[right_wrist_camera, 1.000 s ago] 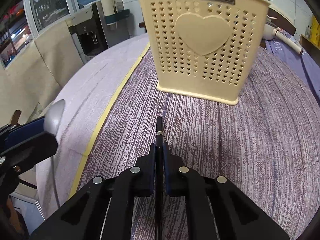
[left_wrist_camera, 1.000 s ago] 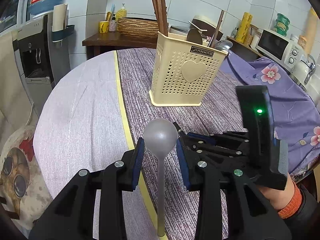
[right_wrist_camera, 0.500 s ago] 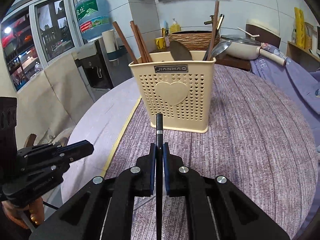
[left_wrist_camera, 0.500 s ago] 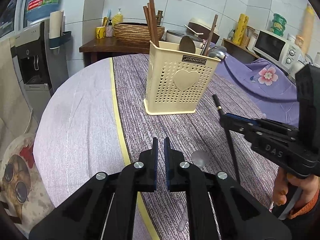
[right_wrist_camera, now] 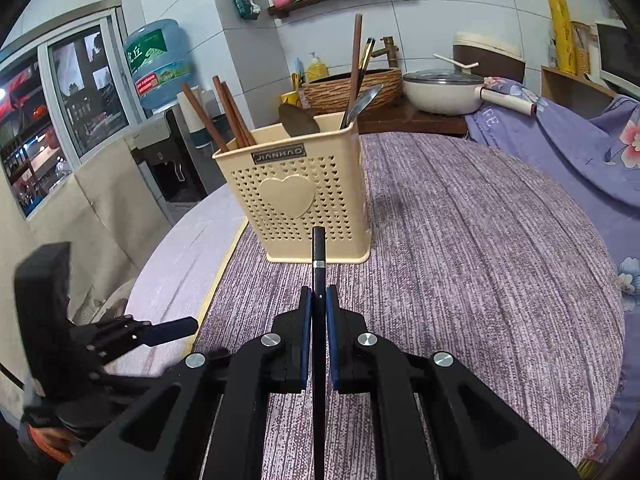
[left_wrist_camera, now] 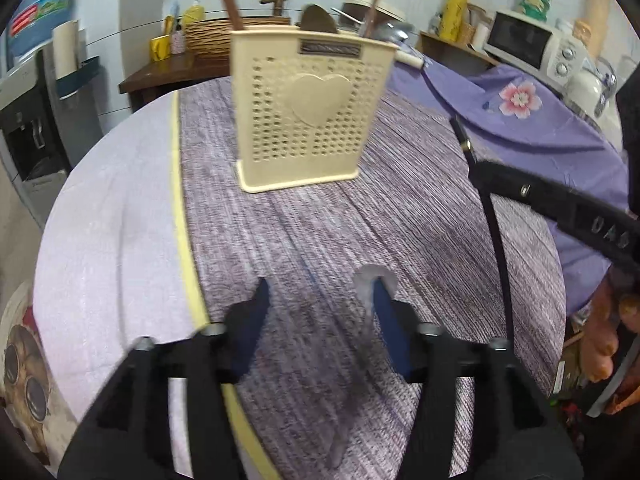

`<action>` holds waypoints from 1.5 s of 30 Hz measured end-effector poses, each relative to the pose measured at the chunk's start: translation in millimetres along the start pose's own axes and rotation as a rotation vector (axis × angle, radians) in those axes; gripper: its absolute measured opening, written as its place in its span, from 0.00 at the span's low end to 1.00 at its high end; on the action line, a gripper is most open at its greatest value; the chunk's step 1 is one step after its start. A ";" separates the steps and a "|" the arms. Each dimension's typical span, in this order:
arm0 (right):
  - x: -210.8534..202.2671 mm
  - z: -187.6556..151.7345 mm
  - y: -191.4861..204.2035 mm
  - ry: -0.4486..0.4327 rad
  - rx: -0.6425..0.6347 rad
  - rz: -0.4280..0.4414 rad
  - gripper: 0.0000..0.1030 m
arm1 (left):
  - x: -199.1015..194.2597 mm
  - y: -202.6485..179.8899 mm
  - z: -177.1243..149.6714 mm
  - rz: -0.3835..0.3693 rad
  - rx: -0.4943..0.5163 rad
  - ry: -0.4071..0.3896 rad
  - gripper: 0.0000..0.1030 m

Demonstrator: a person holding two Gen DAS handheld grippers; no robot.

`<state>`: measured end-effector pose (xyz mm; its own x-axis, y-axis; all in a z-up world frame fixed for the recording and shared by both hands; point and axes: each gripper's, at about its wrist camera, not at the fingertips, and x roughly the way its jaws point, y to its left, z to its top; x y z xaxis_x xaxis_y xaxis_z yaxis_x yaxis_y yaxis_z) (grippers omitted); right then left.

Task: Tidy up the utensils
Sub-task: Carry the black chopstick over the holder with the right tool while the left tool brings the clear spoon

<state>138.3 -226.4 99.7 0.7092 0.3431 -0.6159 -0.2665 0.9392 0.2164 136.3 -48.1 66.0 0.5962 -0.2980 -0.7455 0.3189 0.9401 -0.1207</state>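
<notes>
A cream perforated utensil holder (left_wrist_camera: pixel 310 120) (right_wrist_camera: pixel 300 200) stands on the purple striped cloth, with brown chopsticks (right_wrist_camera: pixel 230 114), a dark spoon and a metal spoon (right_wrist_camera: pixel 362 102) in it. My left gripper (left_wrist_camera: pixel 320 304) is open above the cloth. A grey spoon (left_wrist_camera: pixel 366 284) lies on the cloth right by its right finger (left_wrist_camera: pixel 386 312), handle toward me. My right gripper (right_wrist_camera: pixel 318 300) is shut on a black chopstick (right_wrist_camera: pixel 319 256) that points at the holder; it also shows in the left wrist view (left_wrist_camera: pixel 486 204).
A yellow stripe (left_wrist_camera: pixel 180 216) splits the round table into a pale left part and a purple right part. A floral purple cloth (left_wrist_camera: pixel 516 112) lies to the right. A water dispenser (right_wrist_camera: pixel 164 152), pan (right_wrist_camera: pixel 444 88) and microwave (left_wrist_camera: pixel 532 40) stand behind.
My left gripper was open around the spoon, shut with the spoon beside it, then opened again over the spoon. My right gripper rose and pulled back with the black chopstick.
</notes>
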 end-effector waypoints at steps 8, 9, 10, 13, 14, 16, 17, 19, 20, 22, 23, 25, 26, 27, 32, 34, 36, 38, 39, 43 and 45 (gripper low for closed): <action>-18.9 4.9 -5.9 -0.047 0.001 -0.002 0.07 | 51.5 -43.8 2.7 0.030 0.158 0.120 0.60; -20.1 4.7 -6.0 -0.049 0.001 -0.001 0.07 | 57.6 -46.0 2.7 0.036 0.166 0.132 0.59; -20.9 4.9 -6.0 -0.051 0.000 0.001 0.07 | 62.2 -47.1 2.9 0.037 0.165 0.143 0.58; -23.0 5.0 -6.2 -0.056 0.002 0.004 0.07 | 71.0 -47.0 5.6 0.034 0.158 0.153 0.47; -23.3 5.3 -6.2 -0.058 0.002 0.005 0.07 | 72.5 -46.7 7.2 0.032 0.157 0.153 0.44; -23.5 6.0 -5.9 -0.059 0.002 0.007 0.07 | 75.4 -47.8 10.4 0.034 0.152 0.154 0.36; -23.8 5.6 -4.8 -0.061 0.002 0.006 0.07 | 76.6 -48.8 11.5 0.036 0.151 0.157 0.36; -24.0 6.1 -4.2 -0.062 0.003 0.009 0.07 | 78.9 -50.1 14.3 0.037 0.149 0.156 0.36; -24.5 6.1 -3.9 -0.064 0.003 0.009 0.07 | 78.7 -50.1 15.3 0.037 0.143 0.153 0.36; -26.3 6.6 -3.5 -0.068 0.003 0.010 0.07 | 75.4 -47.8 18.1 0.037 0.122 0.135 0.36; -27.8 6.8 -3.4 -0.071 0.004 0.012 0.07 | 71.5 -45.7 20.2 0.035 0.111 0.121 0.36; -31.3 7.7 -2.9 -0.081 0.004 0.017 0.07 | 60.0 -39.8 25.0 0.023 0.081 0.085 0.36; -33.8 8.6 -2.3 -0.088 0.002 0.019 0.07 | 51.8 -36.7 26.5 0.018 0.067 0.062 0.36; -36.1 9.2 -1.6 -0.095 0.001 0.020 0.07 | 42.9 -34.6 27.6 0.016 0.054 0.037 0.35; -50.3 12.3 5.8 -0.129 -0.025 0.030 0.07 | -9.7 -25.6 36.3 0.004 0.011 -0.117 0.36; -56.3 14.3 8.3 -0.143 -0.031 0.036 0.07 | -28.5 -21.8 38.3 -0.005 -0.003 -0.166 0.36; -61.6 17.2 11.4 -0.155 -0.041 0.039 0.07 | -44.5 -20.1 39.1 -0.003 -0.009 -0.208 0.35; -66.0 18.9 15.1 -0.164 -0.052 0.042 0.07 | -58.1 -18.1 39.7 0.004 -0.012 -0.243 0.35; -67.2 19.7 16.3 -0.165 -0.057 0.043 0.07 | -63.2 -17.4 39.9 0.004 -0.013 -0.253 0.35; -69.2 23.2 20.3 -0.172 -0.058 0.058 0.07 | -72.2 -14.8 42.3 0.009 -0.022 -0.269 0.35; -70.1 25.0 22.9 -0.174 -0.059 0.065 0.07 | -75.1 -13.8 43.4 0.006 -0.027 -0.274 0.35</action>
<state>98.8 -228.6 166.7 0.7899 0.4045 -0.4610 -0.3494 0.9145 0.2038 119.2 -45.9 152.1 0.7766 -0.3225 -0.5412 0.2968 0.9450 -0.1372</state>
